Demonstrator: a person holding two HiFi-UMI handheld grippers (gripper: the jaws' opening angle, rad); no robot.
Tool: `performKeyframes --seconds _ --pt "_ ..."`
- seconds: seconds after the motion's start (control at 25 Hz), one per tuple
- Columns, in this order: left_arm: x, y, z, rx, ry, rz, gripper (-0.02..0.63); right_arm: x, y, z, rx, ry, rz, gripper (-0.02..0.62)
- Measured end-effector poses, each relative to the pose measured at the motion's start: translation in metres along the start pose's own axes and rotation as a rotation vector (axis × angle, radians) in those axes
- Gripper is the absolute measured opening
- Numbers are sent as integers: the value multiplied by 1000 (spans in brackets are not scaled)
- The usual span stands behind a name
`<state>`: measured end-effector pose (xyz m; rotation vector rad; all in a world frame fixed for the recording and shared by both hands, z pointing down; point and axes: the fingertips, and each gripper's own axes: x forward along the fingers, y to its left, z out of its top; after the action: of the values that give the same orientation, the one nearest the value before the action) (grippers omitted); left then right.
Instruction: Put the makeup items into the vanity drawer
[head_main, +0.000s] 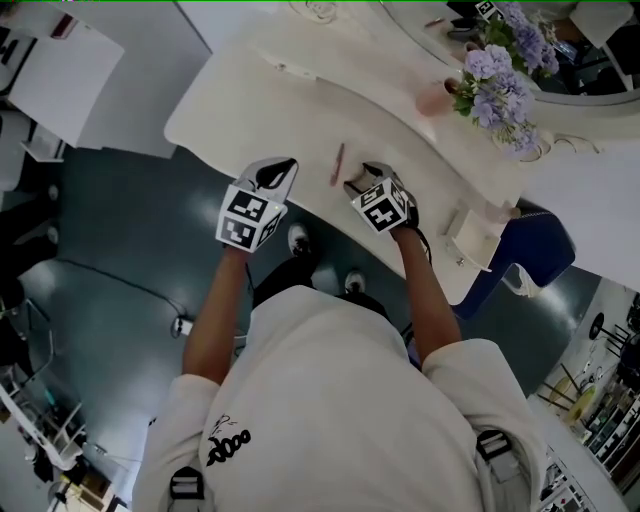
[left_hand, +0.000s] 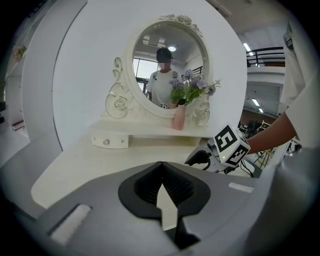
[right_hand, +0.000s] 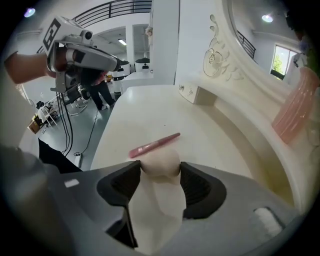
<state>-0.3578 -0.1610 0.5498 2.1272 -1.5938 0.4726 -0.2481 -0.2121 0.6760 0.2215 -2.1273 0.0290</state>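
A cream egg-shaped makeup sponge (right_hand: 160, 162) rests on the vanity top (head_main: 260, 100) between the tips of my right gripper (right_hand: 160, 172). The jaws stand wide and open; the sponge looks round and unsquashed. Just beyond it lies a slim pink makeup stick (right_hand: 154, 145), also seen in the head view (head_main: 338, 163) between the two grippers. My left gripper (head_main: 283, 168) hovers at the vanity's front edge, left of the stick. Its jaws (left_hand: 161, 172) are shut with nothing in them. A small closed drawer (left_hand: 107, 141) with knobs sits under the mirror shelf.
An oval mirror (left_hand: 167, 65) stands at the back, with a pink vase (head_main: 435, 100) of purple flowers (head_main: 500, 90) beside it. A white drawer-like box (head_main: 472, 238) sticks out at the vanity's right front, above a blue seat (head_main: 535, 250). Grey floor lies below the front edge.
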Motion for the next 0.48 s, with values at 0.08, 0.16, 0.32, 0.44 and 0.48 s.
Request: performKeyframes --seconds 0.08,0.16,0.32,0.44,0.48 --pt "1 2 1 6 3 -10 18 2 0 2 -1 0 -12 238" --pt "3 3 1 9 5 -21 18 4 0 2 -4 4 -25 222" --pt "4 2 4 26 5 -48 18 2 -1 2 15 3 -39 185" --pt "8 -1 8 40 1 -69 18 -8 -7 0 52 -5 -74 153" --pt "10 -3 9 44 -1 -77 18 -13 -10 0 69 -13 -88 149"
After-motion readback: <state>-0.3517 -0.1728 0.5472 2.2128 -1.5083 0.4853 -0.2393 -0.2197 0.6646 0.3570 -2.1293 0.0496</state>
